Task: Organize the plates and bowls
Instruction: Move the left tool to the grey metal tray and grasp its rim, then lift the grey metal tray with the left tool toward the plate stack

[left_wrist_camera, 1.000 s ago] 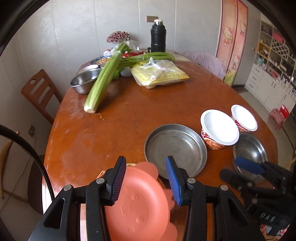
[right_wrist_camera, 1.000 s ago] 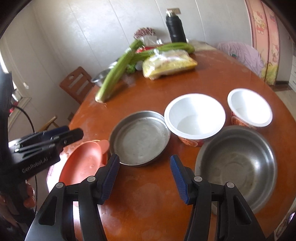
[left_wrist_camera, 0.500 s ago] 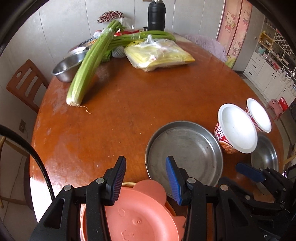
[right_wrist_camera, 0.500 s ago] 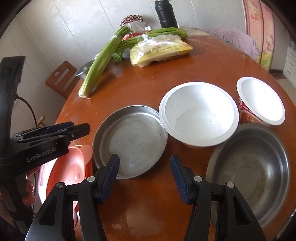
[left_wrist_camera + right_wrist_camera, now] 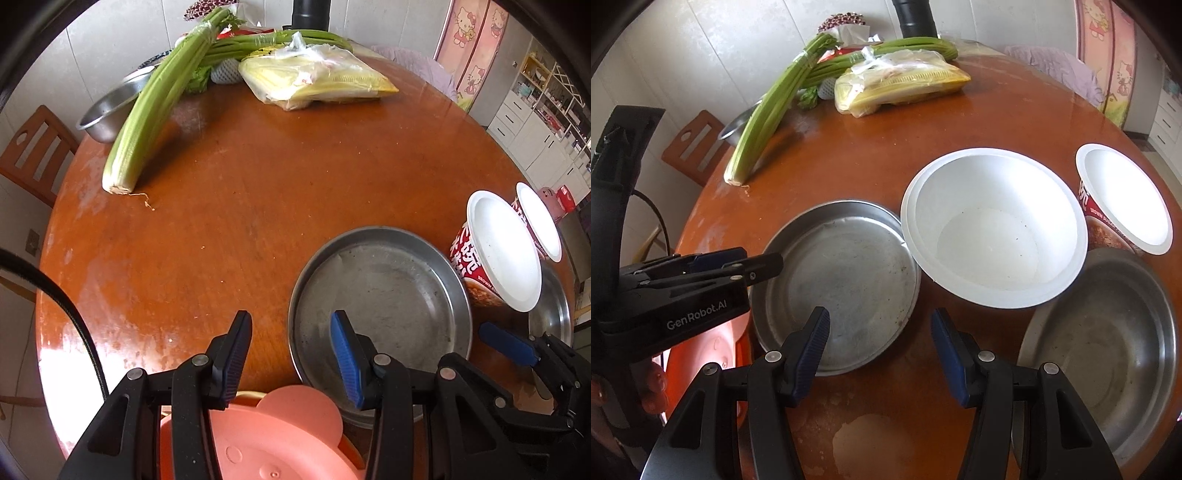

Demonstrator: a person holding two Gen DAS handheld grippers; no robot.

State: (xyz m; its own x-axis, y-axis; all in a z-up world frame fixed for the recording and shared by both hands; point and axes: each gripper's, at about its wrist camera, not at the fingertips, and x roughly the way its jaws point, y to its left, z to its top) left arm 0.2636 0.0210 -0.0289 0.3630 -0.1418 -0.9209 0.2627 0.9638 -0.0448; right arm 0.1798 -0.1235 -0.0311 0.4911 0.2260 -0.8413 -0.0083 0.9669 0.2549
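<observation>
Steel plate (image 5: 836, 280) is the landmark, flat on the bench (image 5: 258, 192), round, no long axis. Pink plate (image 5: 277, 439) sits just left of it, under the left tongs (image 5: 290, 354). Right tongs (image 5: 881, 350) hover at its near right rim, probably nearer for a grab. White bowl (image 5: 993, 229) touches its right rim. Both tongs wide open, holding nothing

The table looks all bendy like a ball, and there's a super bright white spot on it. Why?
Left wrist view: the fisheye lens bulges the table into a dome, and window light glares white off its near-left edge. Right wrist view: the same curving, with the white bowl so bright that its inside looks washed out; the black corners are the lens rim.
</observation>
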